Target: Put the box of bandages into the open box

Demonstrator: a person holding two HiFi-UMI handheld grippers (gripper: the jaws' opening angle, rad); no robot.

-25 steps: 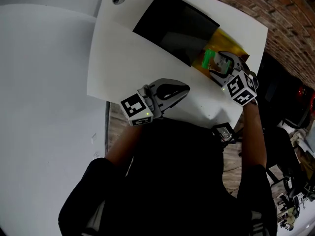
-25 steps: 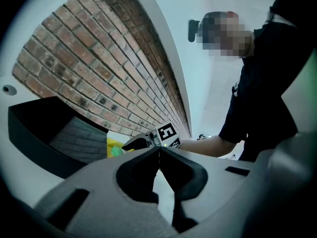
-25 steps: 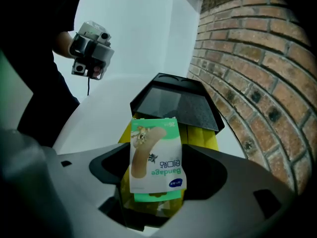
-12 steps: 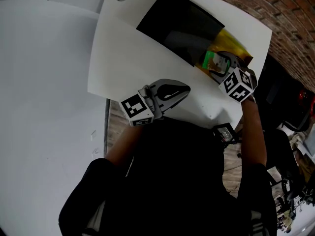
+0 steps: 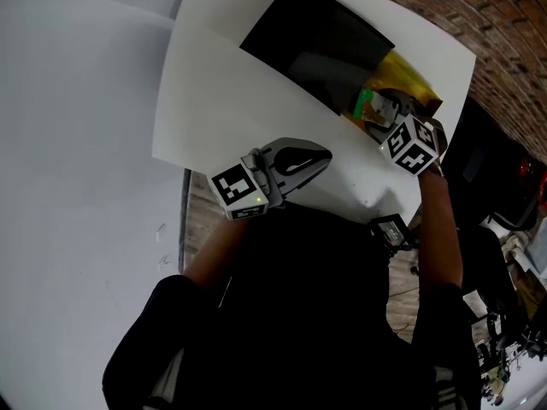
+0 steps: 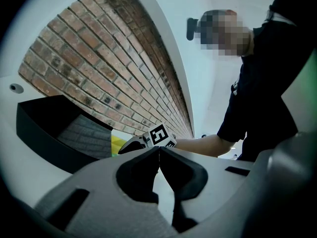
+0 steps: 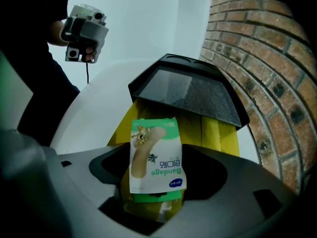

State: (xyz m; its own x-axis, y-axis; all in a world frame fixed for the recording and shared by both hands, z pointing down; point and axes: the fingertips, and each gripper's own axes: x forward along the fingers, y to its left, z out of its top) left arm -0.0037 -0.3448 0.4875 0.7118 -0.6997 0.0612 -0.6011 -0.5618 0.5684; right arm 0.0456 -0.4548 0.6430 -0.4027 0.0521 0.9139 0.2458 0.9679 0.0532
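Right gripper view shows the right gripper (image 7: 157,175) squeezing the box of bandages (image 7: 154,155) between its two jaws. The little green and white box stands up on its end, with the word "Bandage" upside down. It is not in the open box (image 7: 188,93) yet. It hangs just in front of that black box, over a yellow thing (image 7: 218,133) that lies at the box's near end. I cannot tell if the yellow thing is a flap or a packet.

From the head view, the right gripper (image 5: 385,118) is at the right end of the open box (image 5: 273,41) on the white table (image 5: 222,109).

The left gripper (image 6: 159,150) has its jaws shut tight together with nothing in them. It rests at the near edge of the table, well away from the black box.

I think the step now is to carry the bandages over the black wall. To do it well, hold them tight so they do not tip. Lift them higher than the wall first, then go forward. Let go only when they are right above the dark inside. The left gripper can stay out of the way.
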